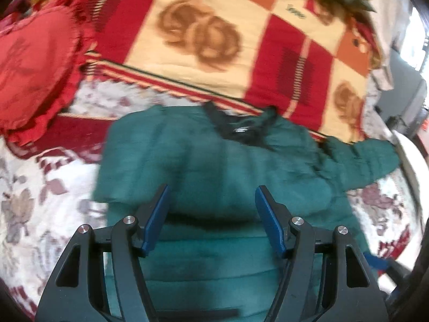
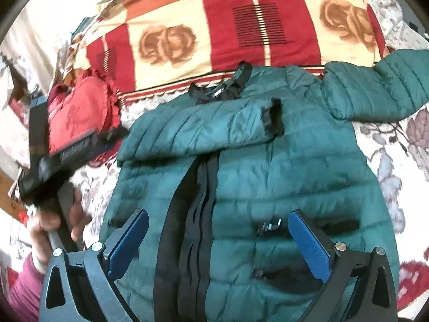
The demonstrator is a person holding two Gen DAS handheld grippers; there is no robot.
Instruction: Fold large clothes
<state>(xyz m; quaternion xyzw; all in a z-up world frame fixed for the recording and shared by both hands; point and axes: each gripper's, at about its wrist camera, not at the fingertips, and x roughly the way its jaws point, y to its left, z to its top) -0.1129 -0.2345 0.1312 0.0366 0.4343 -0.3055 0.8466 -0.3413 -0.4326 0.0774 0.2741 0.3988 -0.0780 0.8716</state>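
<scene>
A dark green quilted puffer jacket lies front up on the bed, black zipper down its middle and black collar at the far end. One sleeve is folded across the chest; the other sleeve sticks out to the far right. My right gripper is open and empty above the jacket's lower front. My left gripper is open and empty above the jacket. In the right wrist view the left gripper's body shows at the left, held by a hand.
The bed has a white floral sheet. A red, cream and orange checked blanket lies beyond the collar. A red frilled cushion sits at the far left, also in the right wrist view.
</scene>
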